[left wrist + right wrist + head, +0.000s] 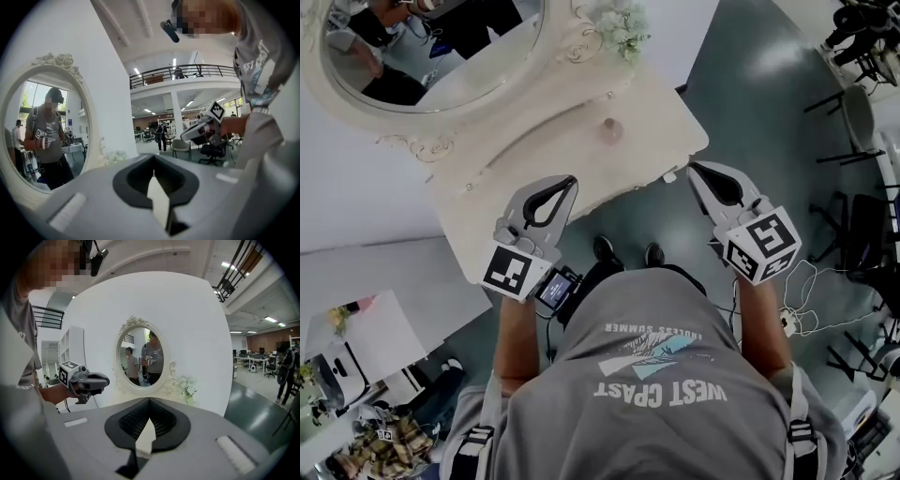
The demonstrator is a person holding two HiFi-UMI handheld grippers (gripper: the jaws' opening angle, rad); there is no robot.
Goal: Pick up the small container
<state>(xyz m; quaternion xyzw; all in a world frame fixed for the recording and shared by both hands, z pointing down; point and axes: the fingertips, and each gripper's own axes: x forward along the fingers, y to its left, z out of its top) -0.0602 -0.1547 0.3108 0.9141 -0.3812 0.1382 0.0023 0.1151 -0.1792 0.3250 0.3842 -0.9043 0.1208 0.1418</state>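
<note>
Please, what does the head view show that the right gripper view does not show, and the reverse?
Only the head view: the small container on the dressing table, and the person's shoes. Only the right gripper view: the right gripper from close, jaws shut and empty, and office desks far right. Both: the oval mirror, the white flowers, the left gripper.

Standing before the dressing table, a person holds a gripper in each hand, both forearms reaching forward. The left gripper points over the table's near edge. The right gripper hangs just off its near right corner. Both pairs of jaws are closed, with nothing between them.
</note>
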